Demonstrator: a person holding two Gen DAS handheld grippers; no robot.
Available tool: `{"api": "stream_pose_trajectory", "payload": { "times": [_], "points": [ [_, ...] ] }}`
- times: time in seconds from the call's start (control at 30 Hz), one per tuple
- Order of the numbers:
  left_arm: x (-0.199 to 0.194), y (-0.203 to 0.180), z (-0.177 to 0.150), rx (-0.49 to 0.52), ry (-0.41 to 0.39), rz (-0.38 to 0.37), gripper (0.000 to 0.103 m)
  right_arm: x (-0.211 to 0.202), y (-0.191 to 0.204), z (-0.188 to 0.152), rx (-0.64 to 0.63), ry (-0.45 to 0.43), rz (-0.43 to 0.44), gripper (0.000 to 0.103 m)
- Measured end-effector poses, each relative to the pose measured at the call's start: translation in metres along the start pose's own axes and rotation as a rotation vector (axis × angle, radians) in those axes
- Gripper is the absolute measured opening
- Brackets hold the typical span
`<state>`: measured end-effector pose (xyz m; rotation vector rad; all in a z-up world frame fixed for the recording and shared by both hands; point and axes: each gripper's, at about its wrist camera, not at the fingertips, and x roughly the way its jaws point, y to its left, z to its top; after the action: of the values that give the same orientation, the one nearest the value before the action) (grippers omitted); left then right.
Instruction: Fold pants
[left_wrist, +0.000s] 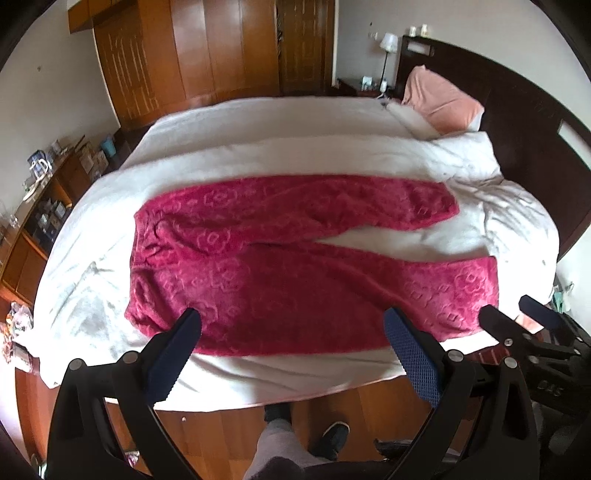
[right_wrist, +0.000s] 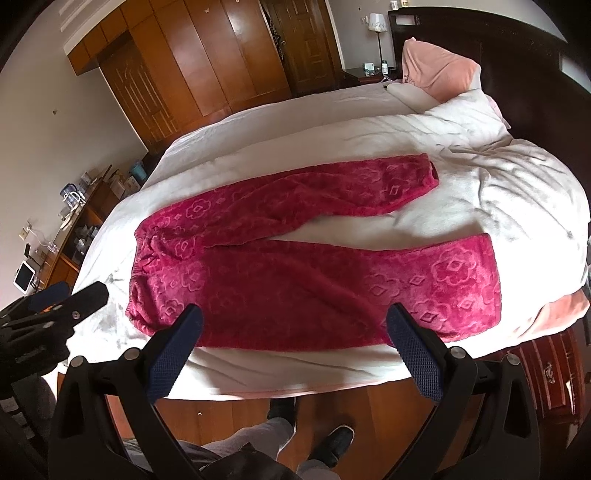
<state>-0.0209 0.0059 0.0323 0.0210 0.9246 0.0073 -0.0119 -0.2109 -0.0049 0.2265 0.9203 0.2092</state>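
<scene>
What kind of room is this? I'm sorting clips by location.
A home bedroom, most likely: a bed with white bedding and a dark headboard, a pink pillow, a bedside lamp, and wooden wardrobes. Magenta pants lie spread on the bed.

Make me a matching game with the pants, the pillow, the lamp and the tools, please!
Things:
1. pants
2. pillow
3. lamp
4. left tool and right tool

States or places:
A. open, holding nothing
B. pink, leaning at the dark headboard
C. spread flat on the white bed, legs apart
D. on the nightstand beyond the bed

Pairs: 1-C, 2-B, 3-D, 4-A
</scene>
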Motion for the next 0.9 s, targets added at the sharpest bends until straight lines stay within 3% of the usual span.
{"api": "stream_pose_trajectory", "payload": {
  "times": [0.27,0.6,0.9],
  "points": [
    [0.01,-0.018,0.003,0.08,0.026,0.079,0.098,0.005,-0.003,0.006,0.008,-0.002,-0.003,0.1],
    [0.032,-0.001,0.007,0.033,0.083,0.112,0.098,0.016,-0.01,0.015,0.033,0.0,-0.017,0.1],
    [0.066,0.037,0.025,-0.032,0.116,0.105,0.098,0.06,-0.003,0.038,0.069,0.048,-0.03,0.1]
  ]
}}
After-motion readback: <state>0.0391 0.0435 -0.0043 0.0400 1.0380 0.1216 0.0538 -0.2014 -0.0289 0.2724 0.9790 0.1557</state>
